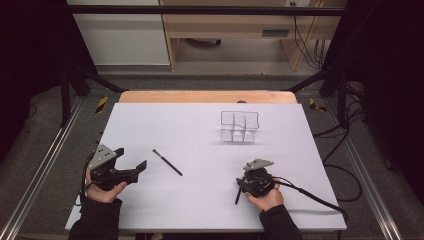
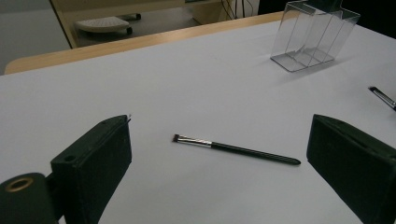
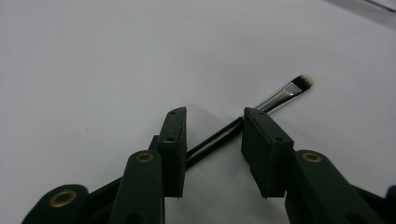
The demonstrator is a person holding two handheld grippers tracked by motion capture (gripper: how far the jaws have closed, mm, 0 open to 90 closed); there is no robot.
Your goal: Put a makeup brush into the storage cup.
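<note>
A thin black makeup brush [image 1: 167, 162] lies flat on the white table sheet [image 1: 200, 200], left of centre. My left gripper [image 1: 132, 157] rests just left of it, and its jaws stand wide open and empty. In the left gripper view the same brush [image 2: 233, 149] lies between and beyond the left gripper [image 2: 219, 122]. A second black brush [image 1: 238, 196] lies under my right gripper [image 1: 244, 188], near the front right. In the right gripper view that second brush [image 3: 285, 95] runs slantwise between the right gripper [image 3: 215, 114] jaws. A gap remains between the pads, which do not squeeze it.
A clear plastic organizer [image 1: 240, 127] with several compartments stands upright at the back, right of centre; it also appears in the left gripper view [image 2: 313, 39]. The wooden table edge [image 1: 205, 96] runs behind the sheet. A cable [image 1: 310, 195] trails right from the right gripper.
</note>
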